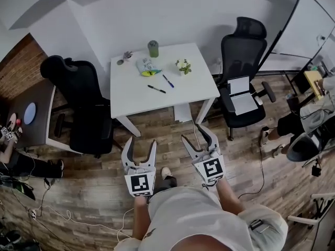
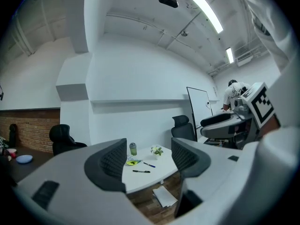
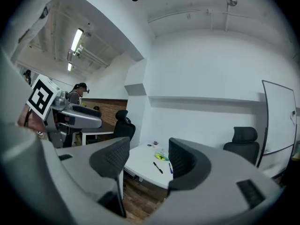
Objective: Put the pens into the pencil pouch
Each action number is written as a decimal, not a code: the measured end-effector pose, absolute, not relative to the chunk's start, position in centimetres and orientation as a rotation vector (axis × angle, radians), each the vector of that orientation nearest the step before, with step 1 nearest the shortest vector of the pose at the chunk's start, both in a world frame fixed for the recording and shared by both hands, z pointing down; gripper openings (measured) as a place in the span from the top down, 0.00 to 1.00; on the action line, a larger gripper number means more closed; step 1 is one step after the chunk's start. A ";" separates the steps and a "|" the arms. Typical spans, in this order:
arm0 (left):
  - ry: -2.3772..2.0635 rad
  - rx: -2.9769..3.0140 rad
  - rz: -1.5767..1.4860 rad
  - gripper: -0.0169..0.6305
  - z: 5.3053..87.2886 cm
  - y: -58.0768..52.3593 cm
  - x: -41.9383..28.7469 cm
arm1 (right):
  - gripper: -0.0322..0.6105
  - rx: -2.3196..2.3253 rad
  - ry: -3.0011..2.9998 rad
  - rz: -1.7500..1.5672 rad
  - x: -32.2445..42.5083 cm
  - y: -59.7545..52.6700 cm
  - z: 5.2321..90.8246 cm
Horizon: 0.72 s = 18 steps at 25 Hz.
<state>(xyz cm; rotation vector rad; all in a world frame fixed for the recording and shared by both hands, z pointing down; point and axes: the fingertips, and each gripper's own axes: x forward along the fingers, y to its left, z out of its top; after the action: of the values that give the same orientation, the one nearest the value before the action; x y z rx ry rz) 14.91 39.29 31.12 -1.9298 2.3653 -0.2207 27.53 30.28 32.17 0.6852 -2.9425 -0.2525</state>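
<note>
A white table (image 1: pixel 131 90) stands ahead of me across a stretch of wooden floor. On it lie a black pen (image 1: pixel 156 89), a blue pen (image 1: pixel 168 81) and a clear pencil pouch (image 1: pixel 147 67) with yellow-green contents. The same black pen (image 2: pixel 141 171), blue pen (image 2: pixel 149 164) and pouch (image 2: pixel 133 162) show between the left jaws, far off. My left gripper (image 1: pixel 140 146) and right gripper (image 1: pixel 198 132) hang over the floor, well short of the table, both open and empty. In the right gripper view the black pen (image 3: pixel 158 168) and pouch (image 3: pixel 161 156) lie distant.
A green cup (image 1: pixel 153 48), a small potted plant (image 1: pixel 183 66) and a small grey object (image 1: pixel 125 56) share the table. Black office chairs stand at its left (image 1: pixel 78 103) and right (image 1: pixel 242 72). Paper sheets (image 1: pixel 183 112) lie under the table. Another person (image 1: pixel 309 124) sits at the far right.
</note>
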 end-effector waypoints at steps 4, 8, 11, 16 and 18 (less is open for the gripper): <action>2.350 -1.960 -0.218 0.53 31.4 37.6 12.4 | 0.57 0.706 -2.922 -0.250 25.3 29.0 32.4; 2.351 -1.981 -0.191 0.53 31.5 36.0 10.1 | 0.56 0.729 -2.907 -0.247 23.3 27.5 32.6; 2.343 -1.994 -0.183 0.53 31.7 35.0 8.5 | 0.56 0.735 -2.896 -0.266 21.6 26.7 32.6; 2.308 -2.010 -0.202 0.54 32.1 34.0 5.8 | 0.57 0.759 -2.885 -0.259 19.1 25.8 33.2; 2.305 -2.017 -0.200 0.54 32.3 33.5 4.8 | 0.56 0.770 -2.881 -0.260 18.1 25.3 33.3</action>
<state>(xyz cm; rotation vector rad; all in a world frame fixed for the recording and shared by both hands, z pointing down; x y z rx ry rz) 4.79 33.53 32.29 -2.0173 2.3045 -0.1999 18.12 25.32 33.31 0.7697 -2.8811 -0.2602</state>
